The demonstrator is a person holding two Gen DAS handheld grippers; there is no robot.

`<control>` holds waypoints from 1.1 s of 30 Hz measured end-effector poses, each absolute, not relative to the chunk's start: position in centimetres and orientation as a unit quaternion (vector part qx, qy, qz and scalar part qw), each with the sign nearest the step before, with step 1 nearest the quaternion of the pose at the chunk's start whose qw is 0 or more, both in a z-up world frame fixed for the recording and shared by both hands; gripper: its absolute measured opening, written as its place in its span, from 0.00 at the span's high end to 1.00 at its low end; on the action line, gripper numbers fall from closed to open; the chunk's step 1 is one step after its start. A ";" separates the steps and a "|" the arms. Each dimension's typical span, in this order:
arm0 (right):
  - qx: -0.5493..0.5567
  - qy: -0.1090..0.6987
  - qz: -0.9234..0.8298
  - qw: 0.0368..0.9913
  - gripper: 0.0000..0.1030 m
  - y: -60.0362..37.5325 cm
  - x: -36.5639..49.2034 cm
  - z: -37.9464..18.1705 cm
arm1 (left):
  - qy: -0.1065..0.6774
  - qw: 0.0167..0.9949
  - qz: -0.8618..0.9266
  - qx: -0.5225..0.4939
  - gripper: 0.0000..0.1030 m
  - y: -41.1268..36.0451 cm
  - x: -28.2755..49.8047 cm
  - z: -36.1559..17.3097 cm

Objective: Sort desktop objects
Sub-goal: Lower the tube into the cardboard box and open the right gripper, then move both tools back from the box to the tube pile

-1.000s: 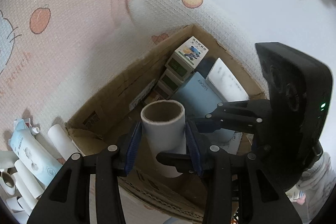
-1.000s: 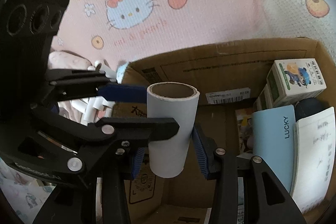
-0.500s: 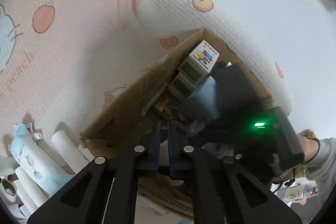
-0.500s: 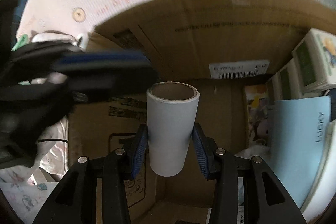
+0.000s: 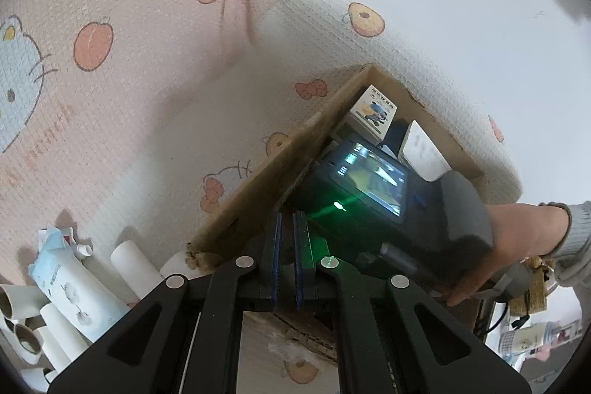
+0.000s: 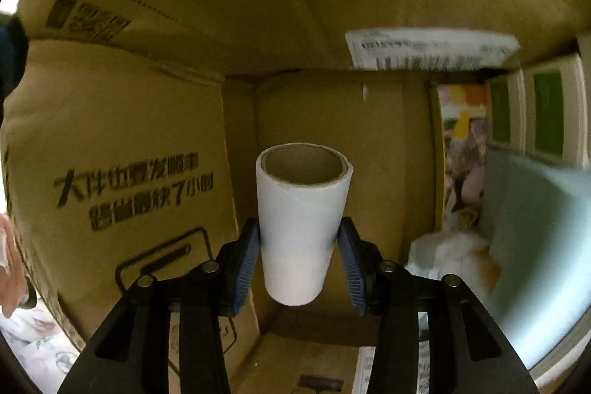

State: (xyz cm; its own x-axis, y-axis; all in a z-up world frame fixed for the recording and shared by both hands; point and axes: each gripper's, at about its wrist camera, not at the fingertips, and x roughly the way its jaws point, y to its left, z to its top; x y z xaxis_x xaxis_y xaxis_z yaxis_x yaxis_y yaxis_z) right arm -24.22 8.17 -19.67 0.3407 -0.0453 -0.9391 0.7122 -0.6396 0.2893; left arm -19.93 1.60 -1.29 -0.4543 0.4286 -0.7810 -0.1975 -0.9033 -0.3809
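Black angular tool arms with silver screws, blue ribbed pads (image 6: 245, 261), grey knit sleeve (image 5: 572, 239)

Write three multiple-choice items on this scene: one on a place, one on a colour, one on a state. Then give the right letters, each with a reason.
1. Where is the paper tube?
A. inside the cardboard box
B. on the blanket
C. on a shelf

2. What colour are the pads on the right claw?
A. red
B. blue
C. yellow

3. How is the left claw?
A. wide open
B. shut on a tube
C. shut, holding nothing

Answers:
1 A, box walls surround the tube.
2 B, both pads pressing the tube are blue.
3 C, its pads nearly meet with nothing between them.
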 end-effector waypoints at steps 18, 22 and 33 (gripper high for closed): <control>0.697 0.247 -0.553 0.383 0.60 7.2 -24.0 -17.0 | -0.131 0.169 0.870 -0.444 0.83 -0.4 -18.2 0.2; 0.657 0.262 -0.588 0.393 0.60 7.5 -23.3 -13.8 | -0.127 0.177 0.883 -0.416 0.57 -0.2 -16.8 1.1; 0.562 0.320 -0.631 0.429 0.60 7.9 -18.6 -7.0 | -0.196 0.132 0.897 -0.373 0.53 -2.8 -10.3 1.8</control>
